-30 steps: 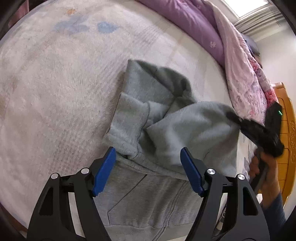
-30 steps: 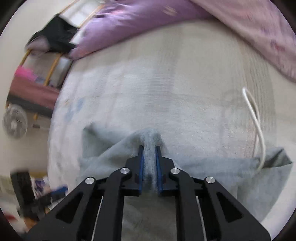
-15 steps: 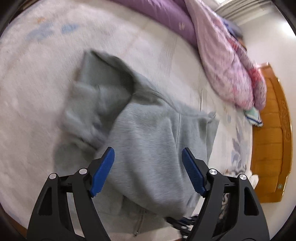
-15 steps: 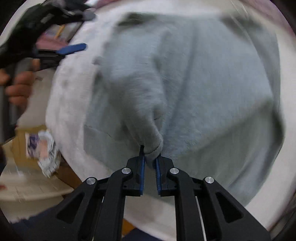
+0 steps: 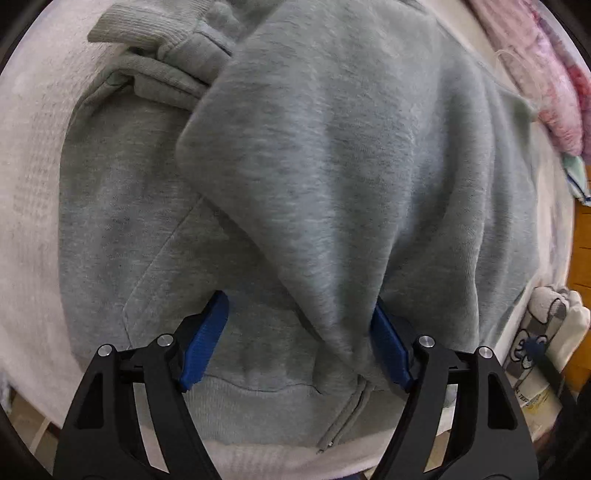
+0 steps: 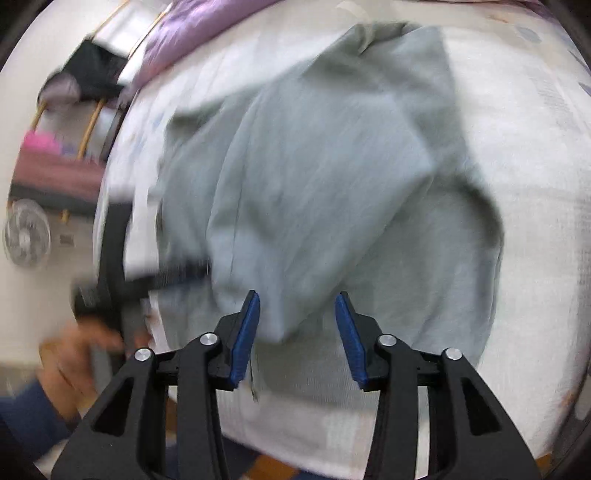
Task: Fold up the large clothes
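Note:
A grey zip hoodie (image 5: 332, 166) lies on the bed with one part folded over its body; a ribbed cuff (image 5: 125, 29) shows at the top left. My left gripper (image 5: 297, 345) hangs open, close over the hem. The folded flap's tip lies between its fingers beside the right pad (image 5: 389, 347), not pinched. In the blurred right wrist view the hoodie (image 6: 314, 166) spreads ahead. My right gripper (image 6: 297, 338) has its jaws opening, and the folded corner (image 6: 280, 325) lies loose between the pads. The left gripper (image 6: 110, 258) and a hand (image 6: 74, 354) appear at the left.
The white bed cover (image 5: 29, 184) (image 6: 535, 221) surrounds the hoodie. A pink quilt (image 5: 546, 74) and wooden headboard (image 5: 581, 240) lie to the right, with a patterned bag (image 5: 546, 332) below. A purple quilt (image 6: 192, 33) and a fan (image 6: 26, 232) sit at the left.
My right gripper swung the pinched hoodie fabric across the garment, then opened and let it go. My left gripper dropped close over the hoodie, staying open.

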`<act>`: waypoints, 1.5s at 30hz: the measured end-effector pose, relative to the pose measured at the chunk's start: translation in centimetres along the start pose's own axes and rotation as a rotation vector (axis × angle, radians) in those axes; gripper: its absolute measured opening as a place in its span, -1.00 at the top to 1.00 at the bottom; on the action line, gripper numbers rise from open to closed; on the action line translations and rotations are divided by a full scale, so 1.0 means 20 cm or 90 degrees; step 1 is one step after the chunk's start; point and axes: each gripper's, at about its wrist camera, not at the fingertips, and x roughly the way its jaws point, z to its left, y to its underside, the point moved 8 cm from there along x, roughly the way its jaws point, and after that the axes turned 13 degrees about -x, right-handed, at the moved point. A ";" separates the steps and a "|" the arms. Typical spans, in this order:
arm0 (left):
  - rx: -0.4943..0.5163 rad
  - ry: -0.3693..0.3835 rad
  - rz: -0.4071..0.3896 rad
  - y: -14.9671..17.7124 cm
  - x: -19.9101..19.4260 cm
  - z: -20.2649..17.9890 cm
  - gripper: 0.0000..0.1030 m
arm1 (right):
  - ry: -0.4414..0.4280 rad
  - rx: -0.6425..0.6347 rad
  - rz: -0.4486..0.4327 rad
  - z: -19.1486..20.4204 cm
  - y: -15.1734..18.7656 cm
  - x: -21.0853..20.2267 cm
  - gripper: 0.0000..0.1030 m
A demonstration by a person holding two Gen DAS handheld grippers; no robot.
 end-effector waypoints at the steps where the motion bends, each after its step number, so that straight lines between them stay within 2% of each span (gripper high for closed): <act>1: 0.012 -0.006 -0.002 0.00 0.00 0.00 -0.47 | -0.004 0.013 0.000 -0.02 -0.04 0.03 0.46; 3: 0.024 -0.021 -0.004 0.01 0.01 -0.01 -0.47 | 0.008 0.023 0.000 -0.07 -0.11 0.13 0.58; 4: 0.025 -0.023 -0.003 0.01 0.01 -0.02 -0.48 | 0.023 0.030 0.018 -0.09 -0.12 0.19 0.62; 6: 0.023 -0.021 -0.001 0.01 0.01 -0.04 -0.48 | 0.051 0.080 0.106 -0.18 -0.04 0.35 0.73; 9: 0.018 -0.006 0.017 0.01 -0.03 -0.02 -0.49 | 0.033 0.108 0.111 -0.24 -0.02 0.42 0.91; 11: 0.007 0.031 0.030 -0.01 -0.10 -0.06 -0.49 | 0.018 0.121 0.127 -0.24 -0.04 0.40 0.91; 13: -0.007 0.075 0.019 -0.07 -0.23 -0.07 -0.49 | 0.001 0.134 0.137 -0.24 -0.07 0.37 0.78; 16: -0.034 0.140 -0.014 -0.21 -0.41 -0.10 -0.55 | -0.034 0.164 0.105 -0.22 -0.20 0.25 0.60; 18: -0.065 0.167 -0.040 -0.34 -0.50 -0.11 -0.64 | -0.025 0.181 0.060 -0.25 -0.36 0.15 0.14; 21: -0.125 0.186 -0.066 -0.60 -0.54 -0.13 -0.65 | -0.007 0.221 0.005 -0.33 -0.62 0.07 -0.03; 22: -0.157 0.176 -0.070 -0.74 -0.53 -0.13 -0.65 | -0.004 0.237 -0.006 -0.35 -0.67 0.07 -0.07; 24: -0.185 0.169 -0.071 -0.88 -0.50 -0.14 -0.65 | -0.004 0.279 -0.025 -0.42 -0.85 0.06 -0.10; 26: -0.185 0.149 -0.080 -1.05 -0.43 -0.18 -0.65 | -0.013 0.311 -0.039 -0.45 -1.01 0.12 -0.12; 28: -0.187 0.111 -0.064 -1.14 -0.34 -0.20 -0.65 | -0.009 0.354 -0.019 -0.51 -1.12 0.20 -0.16; 30: -0.187 0.092 -0.045 -1.21 -0.27 -0.22 -0.65 | -0.011 0.382 -0.004 -0.55 -1.17 0.28 -0.16; 31: -0.191 0.072 -0.039 -1.23 -0.24 -0.22 -0.65 | 0.005 0.382 0.007 -0.60 -1.14 0.26 -0.16; 33: -0.195 0.063 -0.029 -1.27 -0.19 -0.23 -0.65 | 0.044 0.371 0.013 -0.64 -1.18 0.31 -0.16; 35: -0.198 0.058 -0.016 -1.29 -0.16 -0.22 -0.64 | 0.058 0.384 0.013 -0.69 -1.19 0.35 -0.12; 36: -0.193 0.054 -0.011 -1.29 -0.15 -0.23 -0.62 | 0.063 0.389 0.018 -0.71 -1.18 0.37 0.15; 37: -0.184 0.042 -0.007 -1.30 -0.14 -0.24 -0.55 | 0.068 0.391 0.021 -0.72 -1.18 0.38 0.34; 38: -0.180 0.025 -0.009 -1.31 -0.13 -0.25 -0.32 | 0.053 0.391 0.015 -0.73 -1.17 0.39 0.66; 39: -0.177 0.012 -0.012 -1.31 -0.13 -0.24 -0.12 | 0.036 0.391 0.012 -0.72 -1.17 0.40 0.82; 40: -0.173 0.003 -0.017 -1.31 -0.14 -0.24 0.01 | 0.033 0.388 0.007 -0.72 -1.16 0.39 0.83; 41: -0.166 0.004 -0.021 -1.31 -0.15 -0.23 0.41 | 0.028 0.377 -0.005 -0.71 -1.17 0.38 0.85; 42: -0.156 0.027 -0.022 -1.29 -0.16 -0.23 0.89 | 0.029 0.365 -0.011 -0.70 -1.18 0.36 0.86; 45: -0.133 0.048 -0.047 -1.28 -0.24 -0.25 0.94 | 0.025 0.340 -0.033 -0.65 -1.19 0.30 0.86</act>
